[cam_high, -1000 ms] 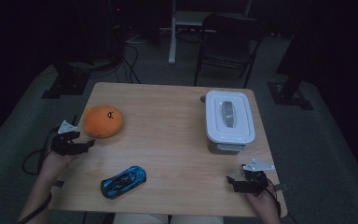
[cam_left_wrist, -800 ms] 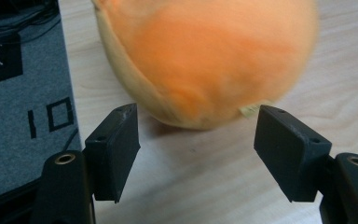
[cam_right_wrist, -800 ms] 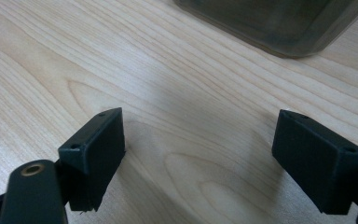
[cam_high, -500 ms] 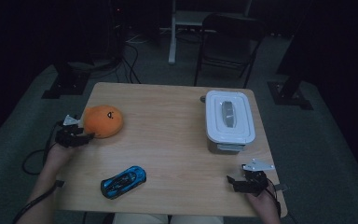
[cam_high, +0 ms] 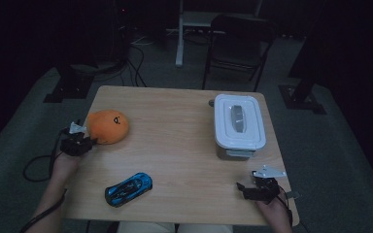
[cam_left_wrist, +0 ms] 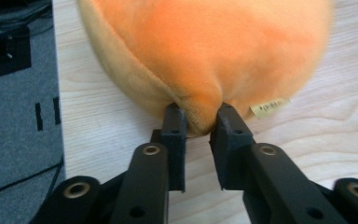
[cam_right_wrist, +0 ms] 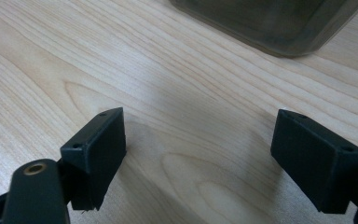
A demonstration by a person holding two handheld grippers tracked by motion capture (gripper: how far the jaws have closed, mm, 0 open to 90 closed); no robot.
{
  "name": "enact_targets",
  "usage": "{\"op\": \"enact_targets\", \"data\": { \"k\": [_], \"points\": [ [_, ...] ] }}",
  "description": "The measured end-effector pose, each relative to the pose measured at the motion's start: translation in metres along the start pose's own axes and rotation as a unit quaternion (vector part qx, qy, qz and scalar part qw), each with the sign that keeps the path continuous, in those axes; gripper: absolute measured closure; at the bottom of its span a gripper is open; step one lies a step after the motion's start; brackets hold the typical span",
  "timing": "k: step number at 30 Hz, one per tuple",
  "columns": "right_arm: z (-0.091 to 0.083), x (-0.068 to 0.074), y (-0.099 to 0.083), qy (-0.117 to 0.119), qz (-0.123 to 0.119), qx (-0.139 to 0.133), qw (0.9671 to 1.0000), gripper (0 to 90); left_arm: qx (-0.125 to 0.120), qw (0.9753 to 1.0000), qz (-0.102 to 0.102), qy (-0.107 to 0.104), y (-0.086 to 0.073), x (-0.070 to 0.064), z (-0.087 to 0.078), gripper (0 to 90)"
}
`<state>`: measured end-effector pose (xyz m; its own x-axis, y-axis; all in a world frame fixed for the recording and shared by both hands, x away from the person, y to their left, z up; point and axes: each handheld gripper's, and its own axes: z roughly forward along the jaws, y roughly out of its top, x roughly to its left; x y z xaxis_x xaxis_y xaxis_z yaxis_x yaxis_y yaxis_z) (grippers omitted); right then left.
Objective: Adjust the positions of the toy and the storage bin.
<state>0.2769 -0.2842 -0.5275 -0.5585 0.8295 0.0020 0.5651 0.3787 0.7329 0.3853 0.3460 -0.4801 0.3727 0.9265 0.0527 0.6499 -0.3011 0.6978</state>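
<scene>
An orange plush toy lies at the table's left edge. My left gripper is shut on its near rim; in the left gripper view the two jaws pinch a fold of the orange plush toy, with my left gripper low over the wood. A blue toy car sits near the front edge. A white lidded box stands at the right. My right gripper rests open near the front right corner; in the right gripper view my right gripper has bare wood between its jaws.
The wooden table has free room in its middle. A dark base of the lidded box lies ahead of the right gripper. A folding chair stands behind the table, and cables trail on the floor at the left.
My left gripper has moved up to the plush toy's near rim and shut on it. The right gripper, car and box have not moved.
</scene>
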Motion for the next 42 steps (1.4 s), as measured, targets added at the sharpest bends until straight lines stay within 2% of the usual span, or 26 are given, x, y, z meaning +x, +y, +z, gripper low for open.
{"op": "enact_targets", "data": {
  "k": [3, 4, 5, 6, 11, 12, 20, 21, 24, 26, 28, 32, 33, 36, 37, 39, 40, 41, 42],
  "points": [
    [0.000, 0.000, 0.000, 0.000, 0.000, 0.000, 1.0000, 17.9, 0.004, 0.9998, 0.021, 0.002, -0.002, -0.012, -0.004, 78.3],
    [0.000, 0.000, 0.000, -0.002, 0.001, -0.001, 1.0000, 20.1, 0.004, 0.9998, 0.021, 0.002, -0.002, -0.012, -0.004, 78.6],
    [-0.001, 0.000, 0.000, -0.002, 0.000, -0.002, 1.0000, 20.9, 0.000, 0.9998, 0.021, -0.001, -0.004, -0.018, -0.006, 79.4],
    [0.000, 0.000, 0.000, -0.002, 0.000, -0.003, 1.0000, 20.9, 0.002, 0.9996, 0.024, -0.011, -0.005, -0.022, -0.008, 80.1],
    [0.000, 0.001, 0.000, -0.002, 0.000, -0.003, 1.0000, 20.9, 0.005, 0.9993, 0.021, -0.030, -0.009, -0.036, -0.012, 82.6],
    [0.000, 0.001, 0.000, -0.001, 0.000, -0.003, 1.0000, 20.9, -0.001, 0.9992, 0.025, -0.030, -0.010, -0.040, -0.014, 82.6],
    [0.000, 0.001, 0.000, 0.001, -0.002, -0.003, 1.0000, 20.9, 0.000, 0.9984, 0.026, -0.049, -0.018, -0.067, -0.024, 82.5],
    [0.000, 0.001, 0.000, 0.002, -0.003, -0.003, 1.0000, 20.9, 0.001, 0.9979, 0.030, -0.057, -0.019, -0.070, -0.025, 82.5],
    [0.000, 0.000, 0.000, 0.002, -0.001, -0.002, 1.0000, 19.6, 0.006, 0.9971, 0.044, -0.062, -0.021, -0.081, -0.027, 82.4],
    [0.000, 0.000, 0.000, 0.001, 0.001, 0.000, 1.0000, 17.3, 0.006, 0.9965, 0.043, -0.072, -0.021, -0.086, -0.029, 82.3],
    [0.001, 0.000, 0.001, -0.002, 0.002, 0.002, 1.0000, 14.7, 0.013, 0.9959, 0.051, -0.074, -0.021, -0.095, -0.033, 82.2],
    [0.001, 0.000, 0.001, -0.002, 0.001, 0.003, 1.0000, 14.4, 0.024, 0.9938, 0.058, -0.092, -0.021, -0.109, -0.038, 81.6],
    [0.001, 0.000, 0.001, -0.001, 0.000, 0.003, 1.0000, 14.4, 0.029, 0.9918, 0.060, -0.109, -0.021, -0.113, -0.039, 80.4],
    [0.001, 0.001, 0.001, -0.001, 0.000, 0.003, 1.0000, 14.4, 0.028, 0.9851, 0.085, -0.147, -0.020, -0.123, -0.046, 72.0],
    [0.001, 0.001, 0.001, 0.000, 0.000, 0.004, 1.0000, 14.5, 0.027, 0.9837, 0.090, -0.153, -0.018, -0.126, -0.049, 64.3],
    [0.001, 0.001, 0.001, 0.000, 0.000, 0.003, 1.0000, 14.5, 0.013, 0.9851, 0.099, -0.140, -0.013, -0.128, -0.056, 59.3],
    [0.001, 0.001, 0.001, 0.000, -0.001, 0.003, 1.0000, 14.5, 0.003, 0.9869, 0.095, -0.130, -0.010, -0.127, -0.059, 49.8],
    [0.001, 0.001, 0.001, 0.000, -0.001, 0.003, 1.0000, 14.5, -0.001, 0.9887, 0.089, -0.120, -0.007, -0.125, -0.061, 45.4],
    [0.001, 0.001, 0.001, 0.000, -0.001, 0.003, 1.0000, 14.5, -0.017, 0.9900, 0.088, -0.108, -0.003, -0.123, -0.064, 43.3]
  ]
}}
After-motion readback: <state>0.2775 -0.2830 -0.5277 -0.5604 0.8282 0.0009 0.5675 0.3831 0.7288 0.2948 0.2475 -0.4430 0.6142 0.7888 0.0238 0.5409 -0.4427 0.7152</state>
